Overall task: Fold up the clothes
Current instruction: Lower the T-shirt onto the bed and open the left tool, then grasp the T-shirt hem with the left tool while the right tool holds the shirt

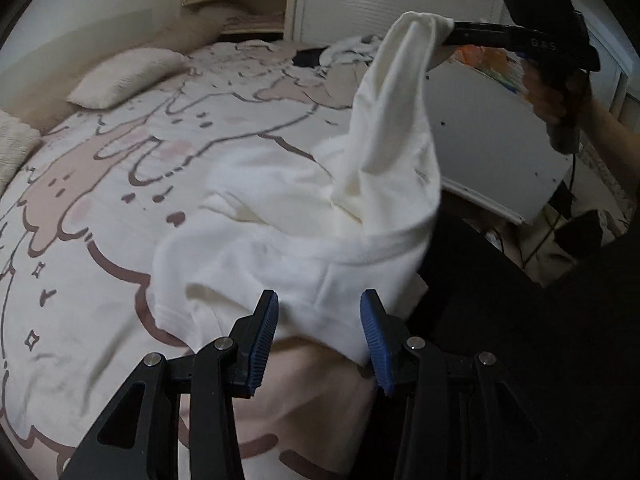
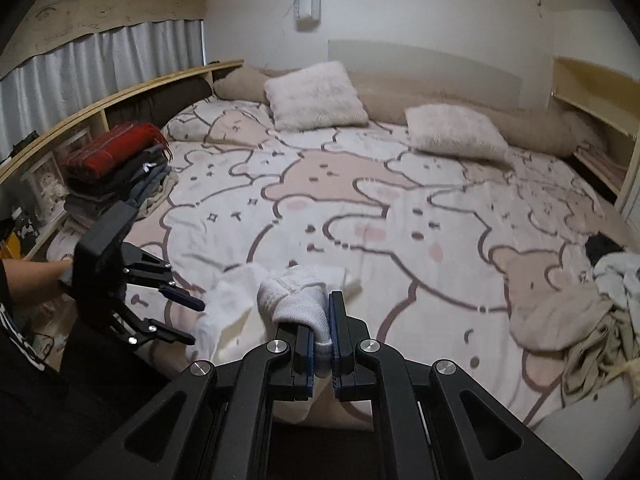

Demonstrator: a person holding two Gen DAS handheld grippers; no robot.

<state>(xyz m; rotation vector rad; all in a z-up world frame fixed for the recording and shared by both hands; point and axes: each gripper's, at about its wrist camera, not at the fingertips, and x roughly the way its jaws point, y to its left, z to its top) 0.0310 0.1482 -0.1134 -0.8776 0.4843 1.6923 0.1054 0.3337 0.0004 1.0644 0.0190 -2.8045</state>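
Note:
A white garment (image 1: 304,232) lies partly on the bear-print bed cover (image 1: 100,160) near the bed's front edge. One corner of it is lifted high, and my right gripper (image 1: 450,34) is shut on that corner. In the right wrist view the white cloth (image 2: 296,292) is bunched and pinched between the right gripper's (image 2: 320,320) blue pads. My left gripper (image 1: 318,300) stands open just over the garment's near edge; its blue pads are apart and do not press the cloth. The right wrist view shows the left gripper (image 2: 196,322) at the left, held by a hand.
Two fluffy pillows (image 2: 316,96) lie at the head of the bed. A stack of folded clothes (image 2: 120,168) with a red item on top sits at the left edge. A heap of unfolded clothes (image 2: 592,320) lies at the right. A white cabinet (image 1: 480,128) stands beside the bed.

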